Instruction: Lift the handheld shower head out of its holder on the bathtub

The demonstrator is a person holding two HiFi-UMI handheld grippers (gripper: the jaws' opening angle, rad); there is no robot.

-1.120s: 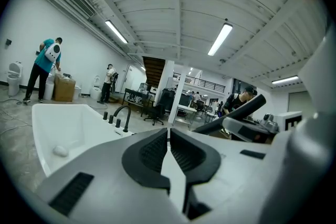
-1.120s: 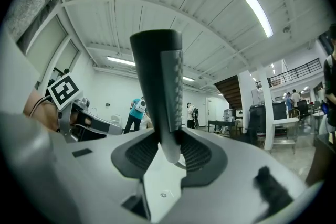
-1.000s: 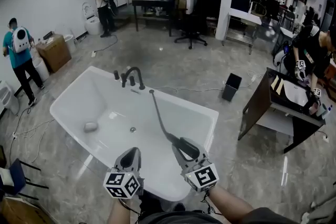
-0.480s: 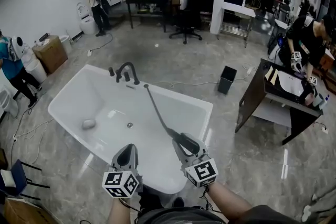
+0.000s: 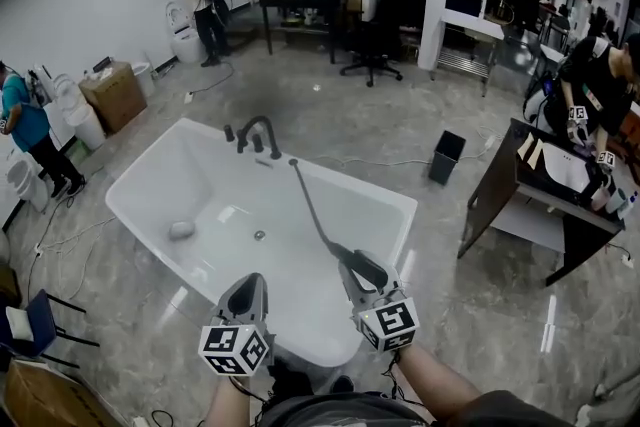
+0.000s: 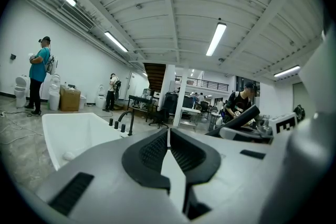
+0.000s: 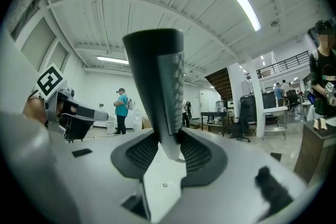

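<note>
The dark handheld shower head [image 5: 362, 268] is clamped between the jaws of my right gripper [image 5: 365, 285], above the near right rim of the white bathtub [image 5: 112, 200]. Its grey hose [image 5: 308, 210] runs from the head back across the tub to the deck beside the black faucet [image 5: 258, 130]. In the right gripper view the shower head [image 7: 160, 92] stands up from between the pads of the right gripper [image 7: 169, 147]. My left gripper [image 5: 247, 290] hovers over the near rim, left of the right one. In the left gripper view the left gripper [image 6: 168, 136] is shut and empty.
A small round grey object [image 5: 181, 230] and the drain [image 5: 259, 235] lie in the tub. A black bin [image 5: 446, 158] stands on the floor beyond the tub's right end. A dark desk [image 5: 560, 190] with a person at it is at the right. Other people stand along the far left wall.
Both grippers have shifted only slightly over the tub's near rim. The right one still holds the shower head, and the hose stays stretched back to the faucet deck.
</note>
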